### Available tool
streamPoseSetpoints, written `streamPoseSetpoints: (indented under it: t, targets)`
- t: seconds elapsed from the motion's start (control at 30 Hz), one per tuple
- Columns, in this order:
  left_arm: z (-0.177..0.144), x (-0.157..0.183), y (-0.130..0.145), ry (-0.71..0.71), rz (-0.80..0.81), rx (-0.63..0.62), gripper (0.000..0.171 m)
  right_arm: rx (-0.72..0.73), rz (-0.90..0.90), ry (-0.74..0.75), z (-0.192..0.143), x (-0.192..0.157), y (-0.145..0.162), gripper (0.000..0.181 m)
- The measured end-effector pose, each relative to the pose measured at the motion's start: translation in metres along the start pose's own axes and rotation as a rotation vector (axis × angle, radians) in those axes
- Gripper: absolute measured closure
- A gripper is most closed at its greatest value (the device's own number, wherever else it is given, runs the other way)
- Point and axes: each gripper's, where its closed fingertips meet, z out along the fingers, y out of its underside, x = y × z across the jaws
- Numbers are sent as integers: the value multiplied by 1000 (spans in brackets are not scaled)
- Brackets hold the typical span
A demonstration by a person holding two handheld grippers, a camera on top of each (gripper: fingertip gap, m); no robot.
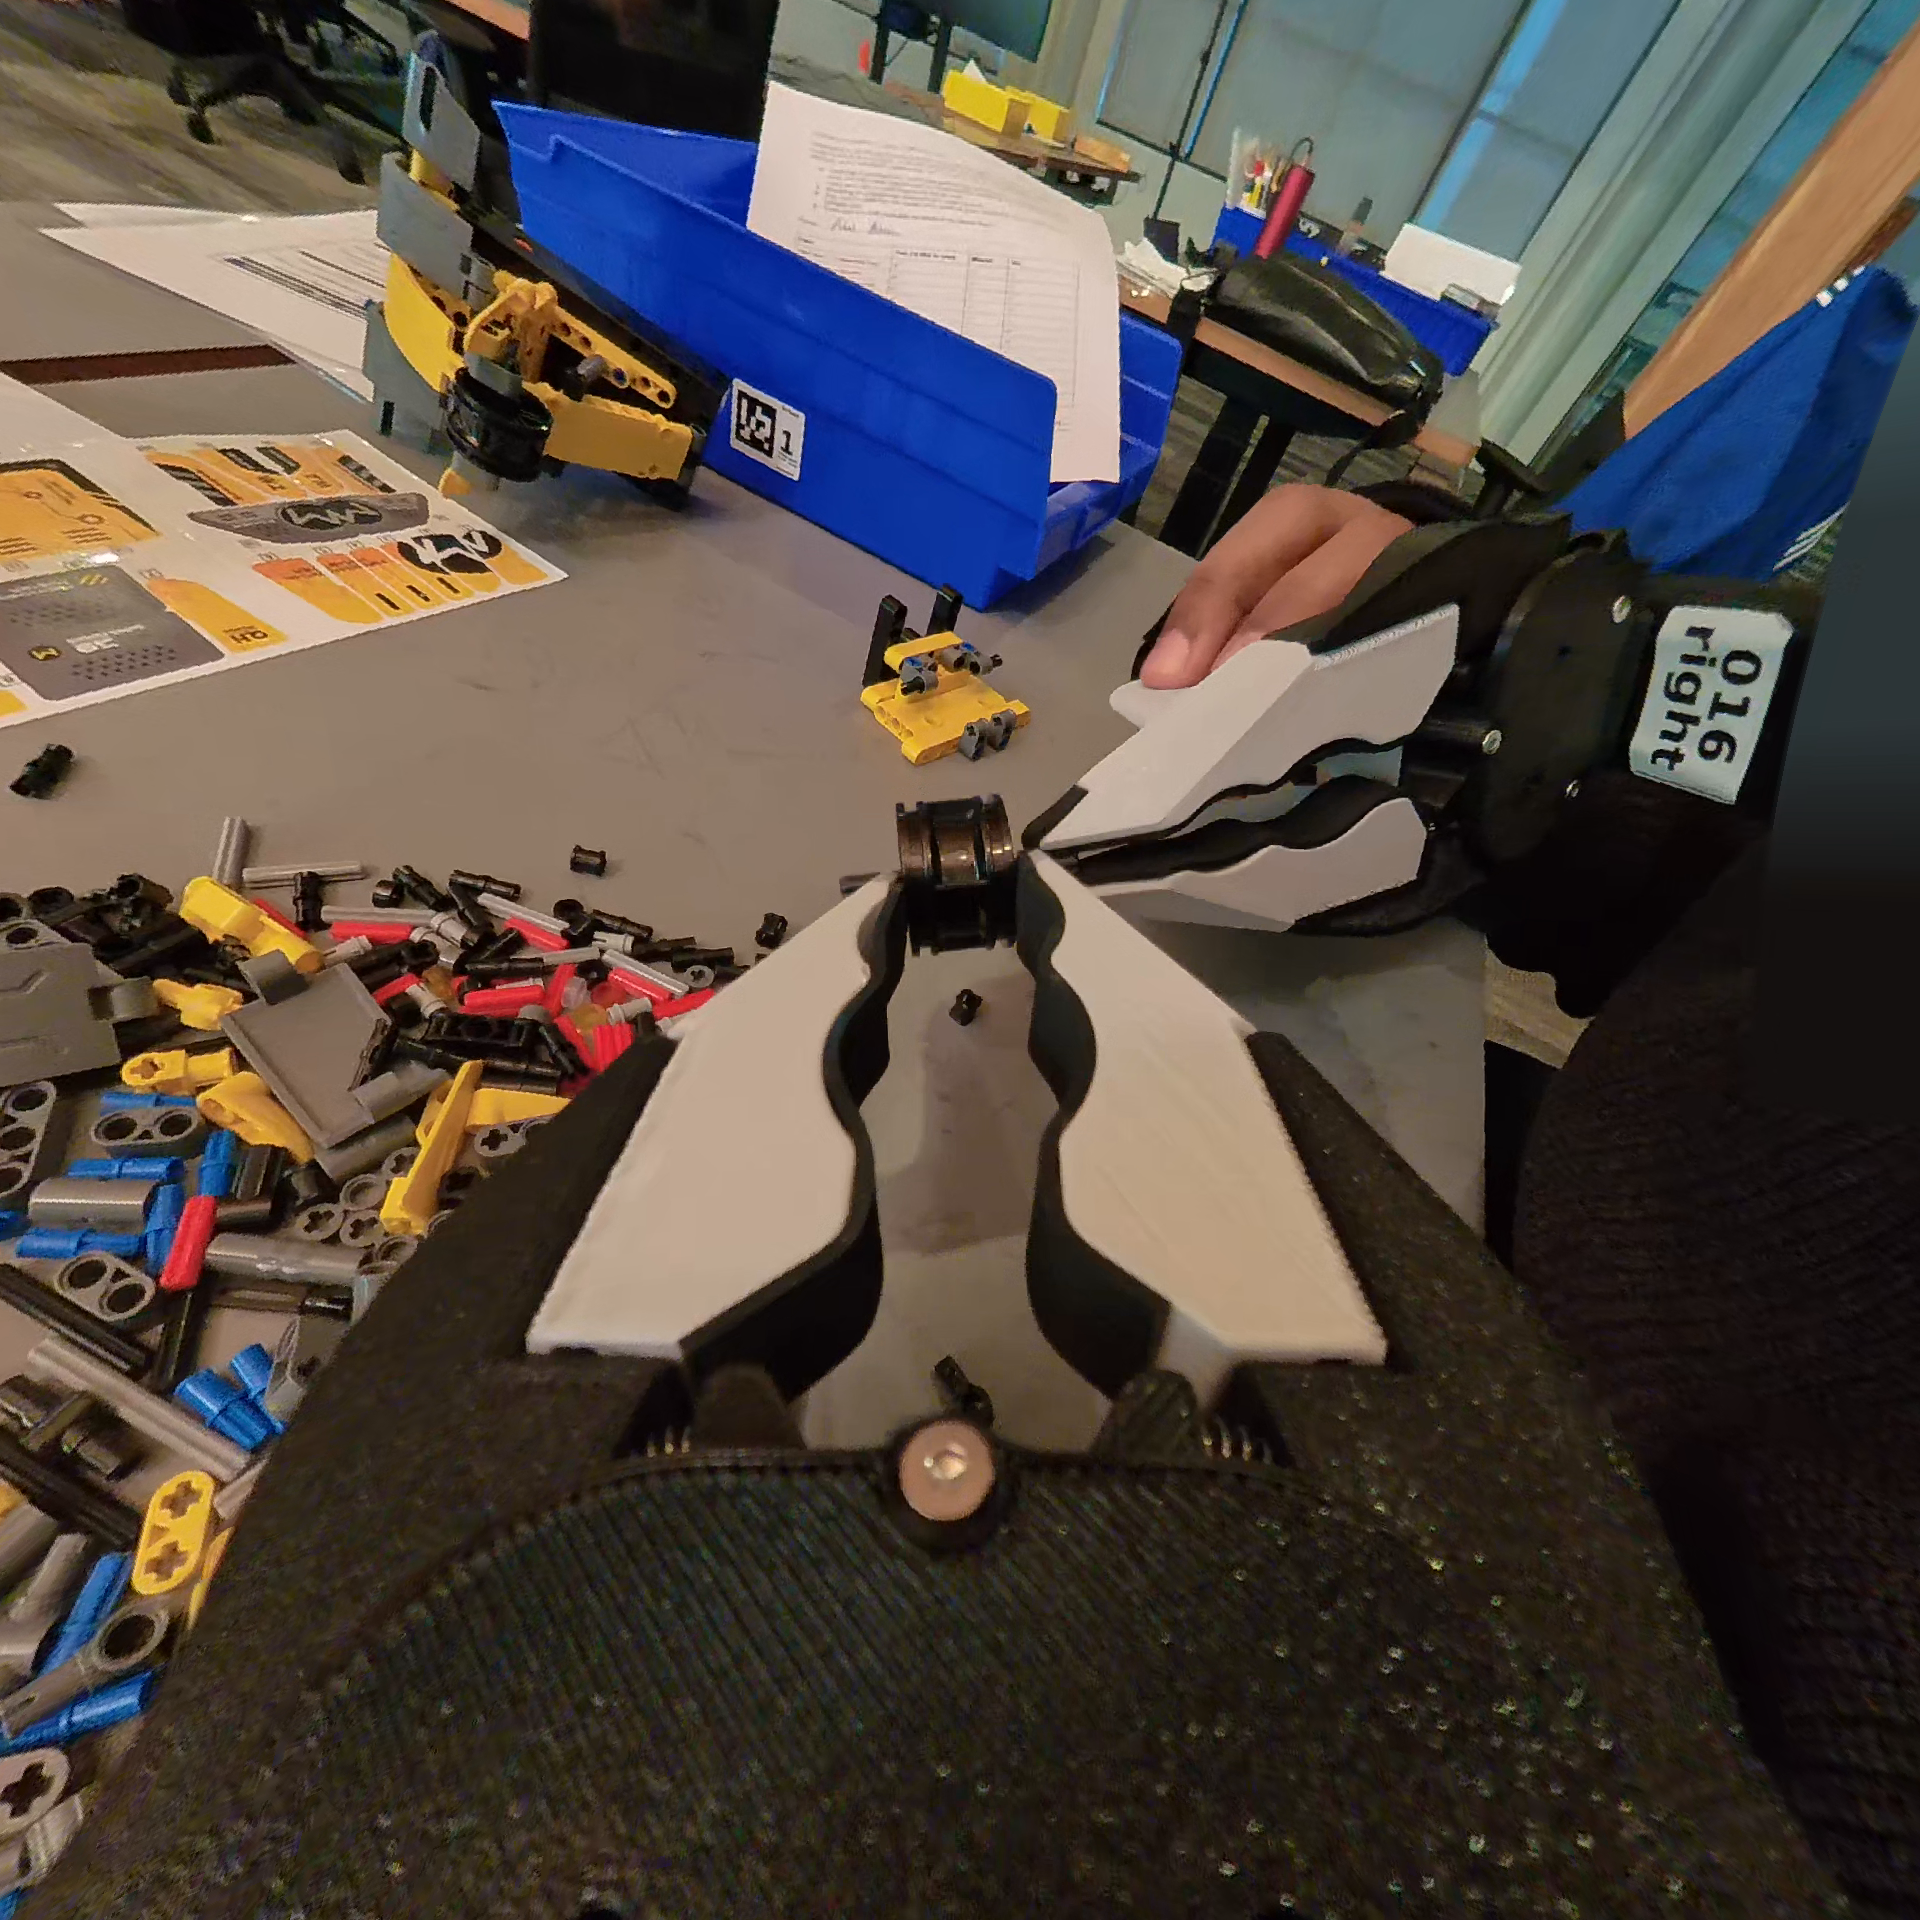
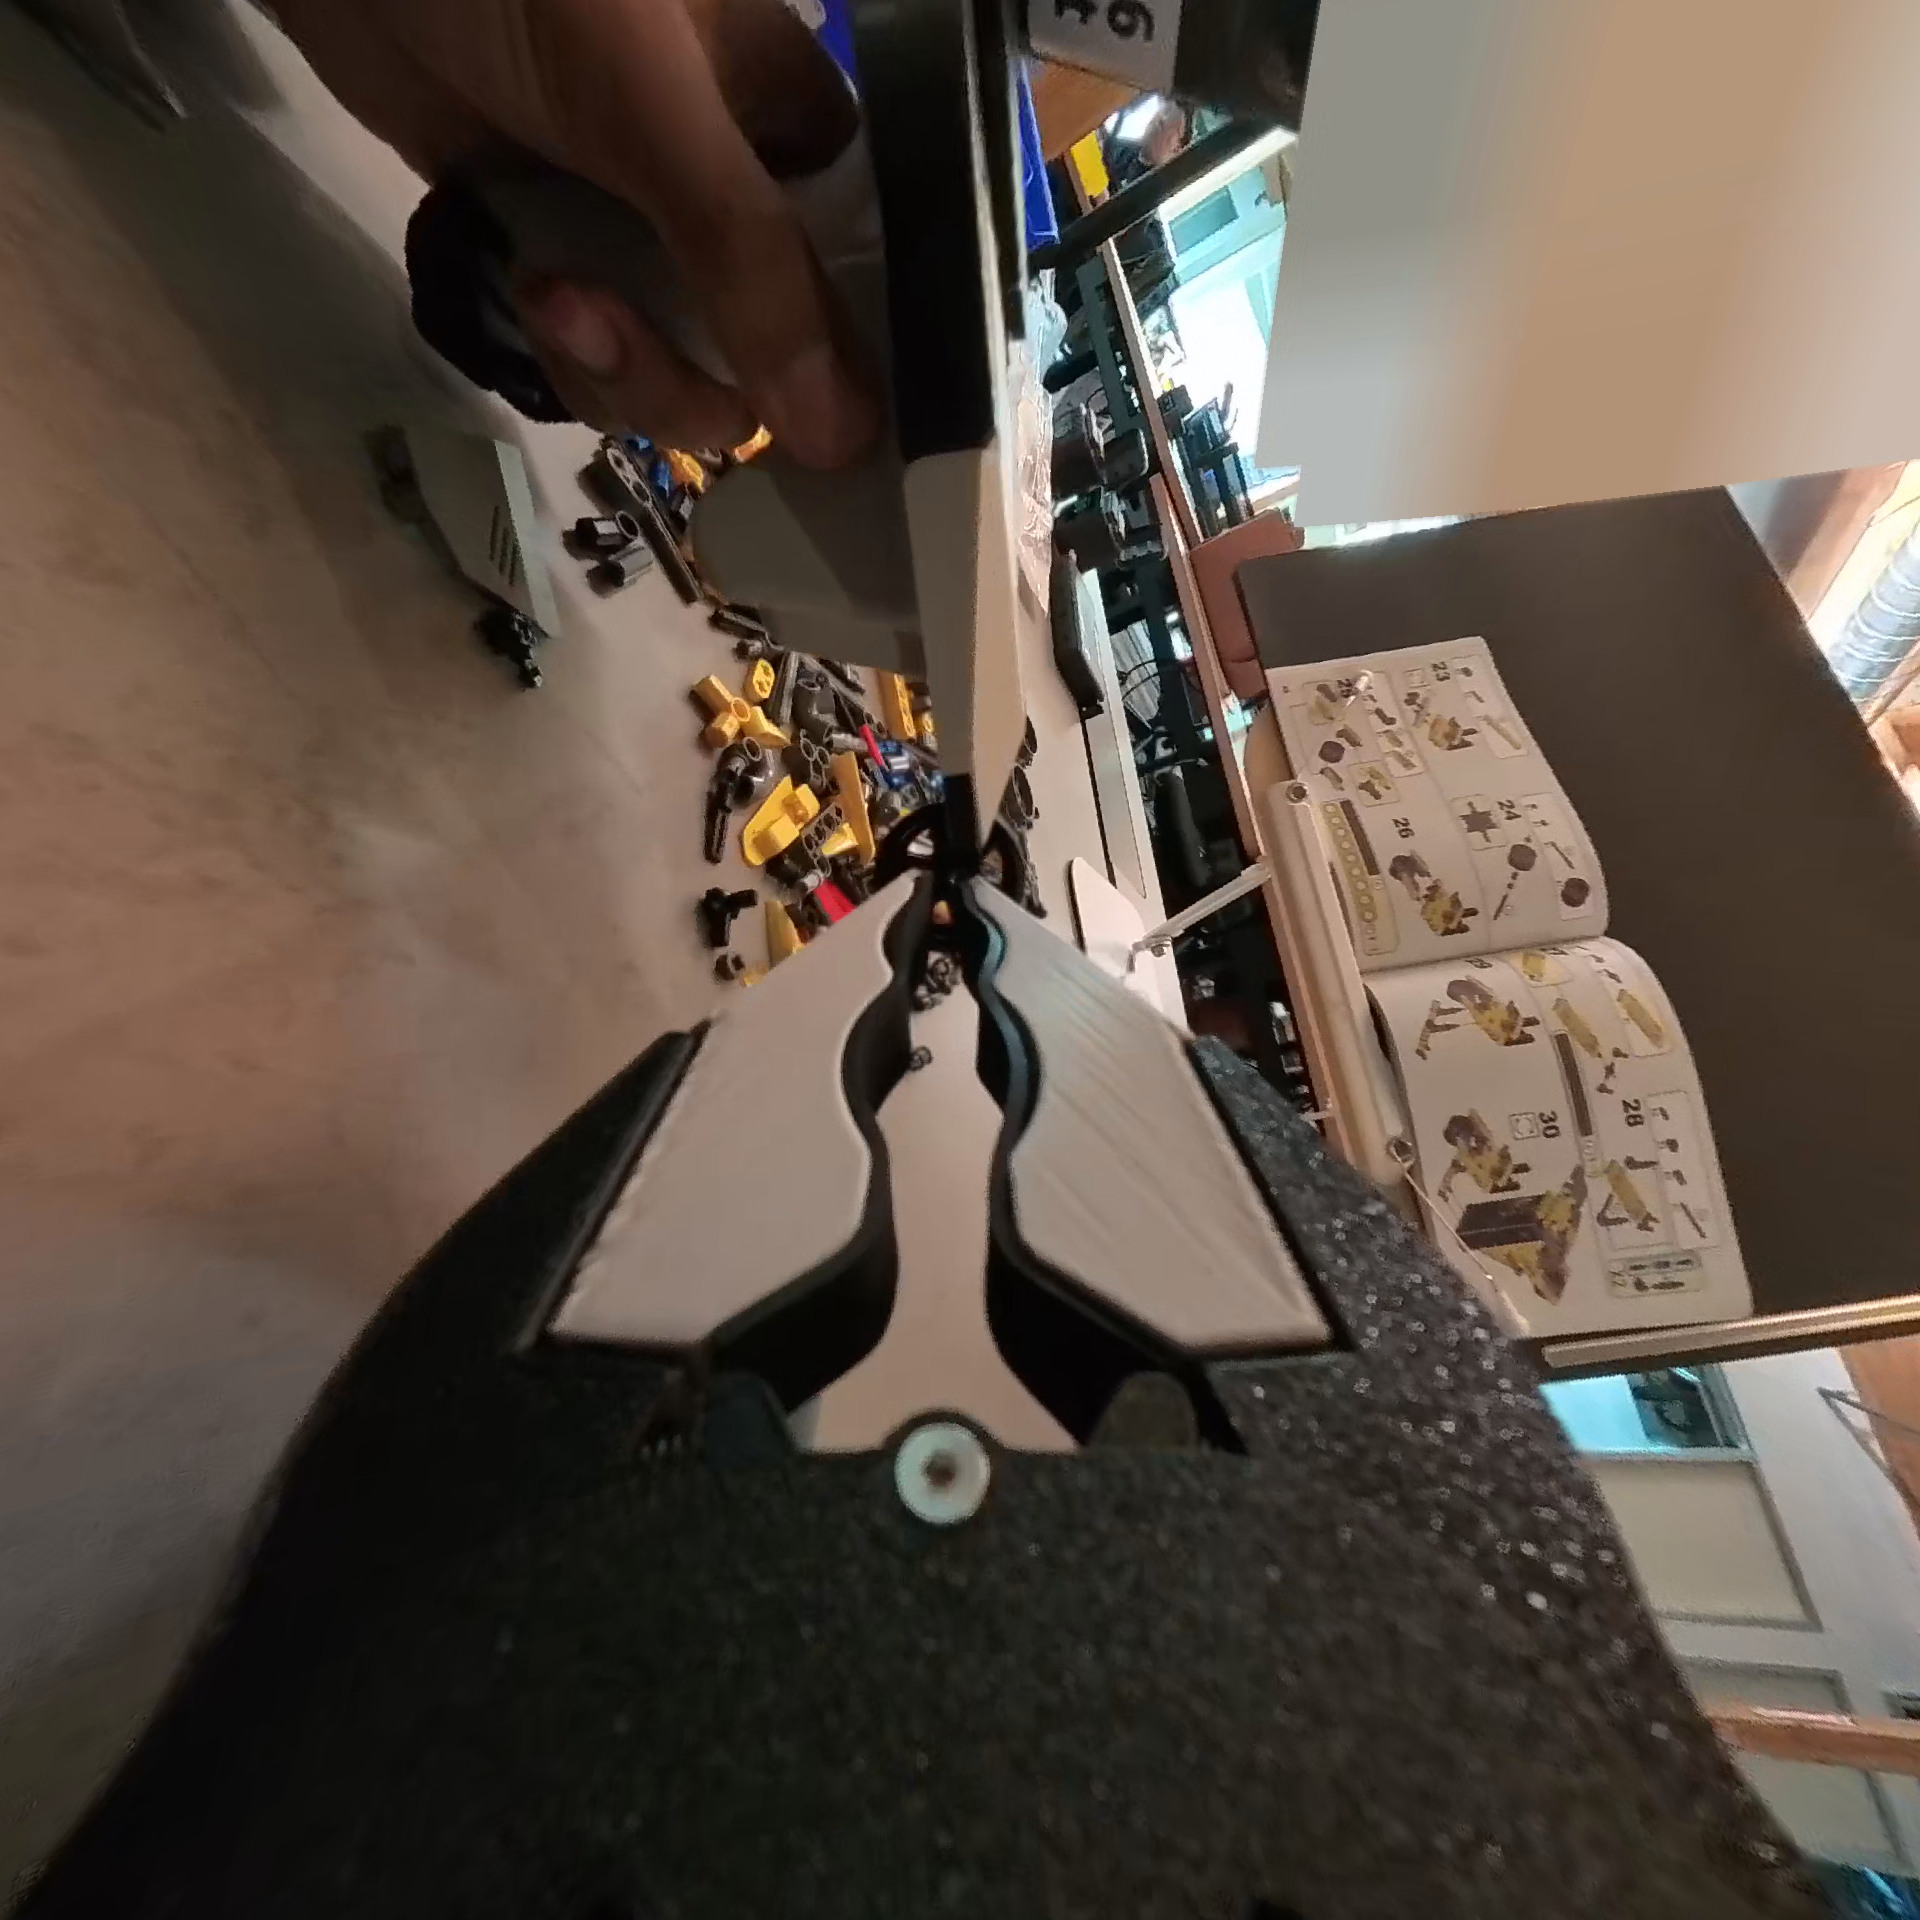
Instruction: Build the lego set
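Note:
My left gripper (image 1: 956, 883) is shut on a black round wheel-like part (image 1: 956, 847) and holds it just above the grey table (image 1: 675, 727). My right gripper (image 1: 1044, 836) comes in from the right with a hand (image 1: 1247, 592) on it. Its jaws are closed and its tips touch the right side of the black part. In the right wrist view the right gripper (image 2: 948, 896) is shut tip to tip against the left gripper (image 2: 961, 821), which hangs down from above. Whether anything small sits between the right tips is hidden.
A pile of loose black, grey, yellow, red and blue building parts (image 1: 312, 1039) lies left of the grippers. A small yellow sub-assembly (image 1: 940, 696), a larger yellow-grey model (image 1: 520, 353), a blue bin (image 1: 883, 395) and a sticker sheet (image 1: 260, 551) lie beyond. An open instruction booklet (image 2: 1507, 987) stands nearby. Both grippers' tips are close together, under 4 cm apart.

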Motion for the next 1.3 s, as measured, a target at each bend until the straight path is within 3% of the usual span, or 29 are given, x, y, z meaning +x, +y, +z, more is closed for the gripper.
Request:
streamPoseSetpoints:
  t: [0.2, 0.37, 0.47, 0.57, 0.8, 1.03, 1.3]
  targets:
    - [-5, 0, -12, -19, 32, 70, 146, -18, 143, 2, 0, 12, 3, 178]
    - [-18, -6, -24, -20, -17, 163, 145, 121, 614, -127, -8, 30, 4, 179]
    - [-28, -20, -29, -111, -21, 199, 148, 223, 891, -226, -16, 42, 6, 178]
    - [-41, -30, -32, -200, -1, 210, 151, 221, 1050, -269, -17, 45, 21, 179]
    - [-69, -56, -15, -389, 7, 119, 161, -74, 1171, -434, -17, 12, 46, 178]
    - [-76, -66, -3, -357, -95, 156, 166, -332, 1009, -576, -24, -14, 44, 178]
    - [-85, -74, -4, -361, -151, 195, 170, -481, 1119, -637, -23, -28, 39, 178]
